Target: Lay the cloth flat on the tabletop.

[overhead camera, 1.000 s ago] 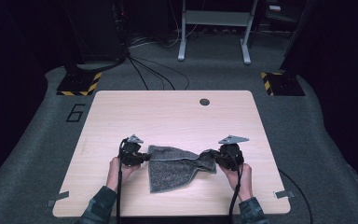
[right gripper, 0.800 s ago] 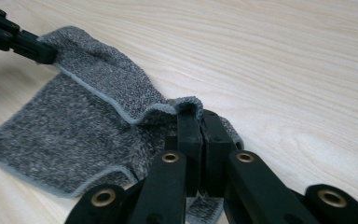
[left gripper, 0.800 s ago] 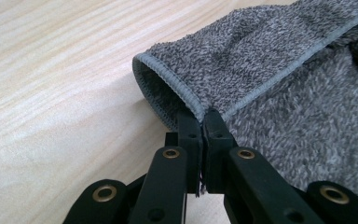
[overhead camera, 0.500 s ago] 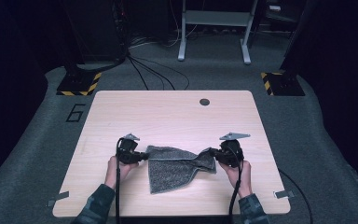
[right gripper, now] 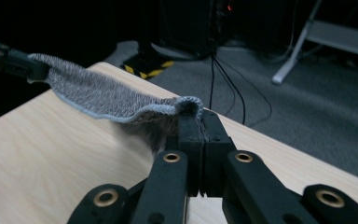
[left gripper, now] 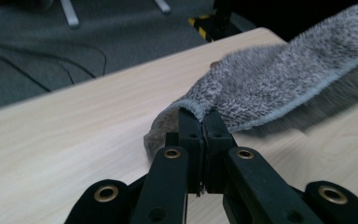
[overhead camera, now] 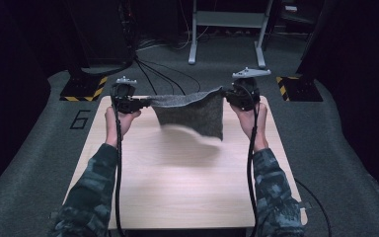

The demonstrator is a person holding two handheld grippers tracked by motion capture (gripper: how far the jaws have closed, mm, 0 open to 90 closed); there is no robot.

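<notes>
The grey towel [overhead camera: 192,111] hangs in the air above the far half of the wooden table [overhead camera: 177,187], stretched between 2 grippers, and every place here is best read from that table. The left gripper [overhead camera: 137,102] holds 1 top corner over the table's far left part, and the right gripper [overhead camera: 230,96] holds the other top corner over its far right part, so the upper hem runs nearly taut and level between them. In the left gripper view the 2 black jaws are clenched tight on the rolled hem of the towel [left gripper: 279,79], with the cloth bunched just above the pads; in the right gripper view the jaws are likewise clamped on the hemmed corner of the towel [right gripper: 116,98], and the left gripper [right gripper: 32,69] shows farther off at the cloth's other end. Holding the corners wide apart seems meant to let the cloth's own weight pull it flat, so that folds drop out. The lower edge is blurred in the high view, so I cannot tell whether it clears the table or brushes it. The grips sit right at the hem, probably because that thick edge gives the pads something firm to bite. Both hands [overhead camera: 113,118] stay beneath the grippers, above the table's far edge.
</notes>
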